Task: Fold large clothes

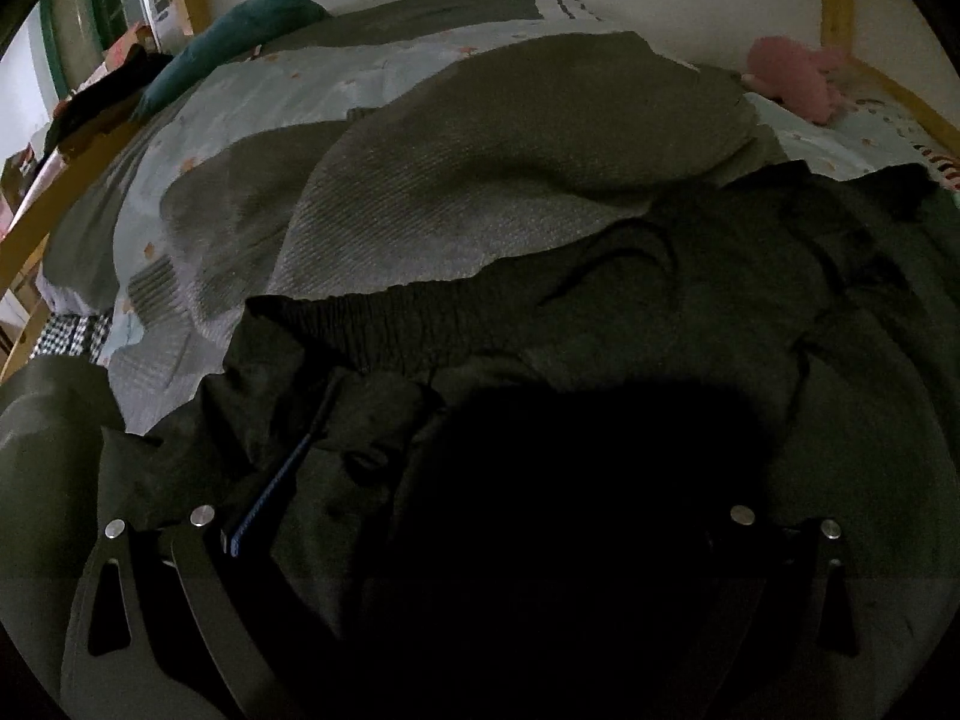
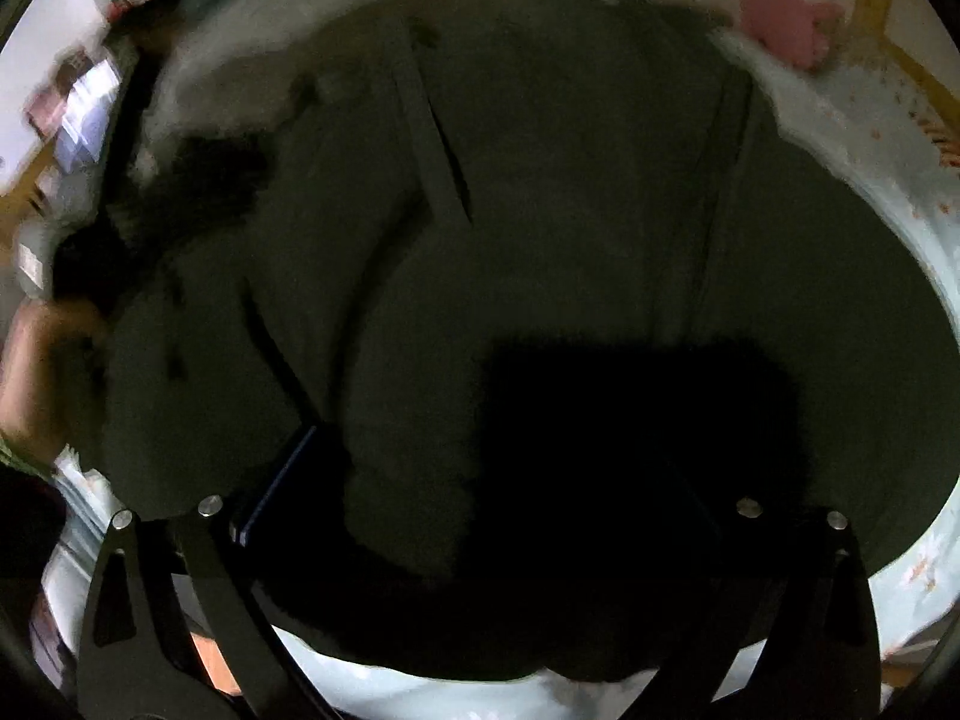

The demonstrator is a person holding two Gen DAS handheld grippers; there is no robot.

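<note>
Dark trousers (image 1: 690,312) with a gathered elastic waistband (image 1: 384,306) lie crumpled on the bed, partly over a grey knit sweater (image 1: 480,180). My left gripper (image 1: 474,414) hovers low over the trousers just below the waistband. Its left finger (image 1: 282,468) shows, far from the centre line, so the jaws stand apart; the right finger is lost in shadow. In the blurred right wrist view, a dark garment (image 2: 540,180) with seams fills the frame. My right gripper (image 2: 474,450) is over its near edge, left finger (image 2: 276,480) wide of centre, right finger hidden in the dark.
A pale blue patterned sheet (image 1: 288,84) covers the bed, which has a wooden frame (image 1: 900,96). A pink plush toy (image 1: 792,78) sits at the far right corner and a teal pillow (image 1: 240,24) at the far left. A person's hand (image 2: 36,372) shows at the left edge.
</note>
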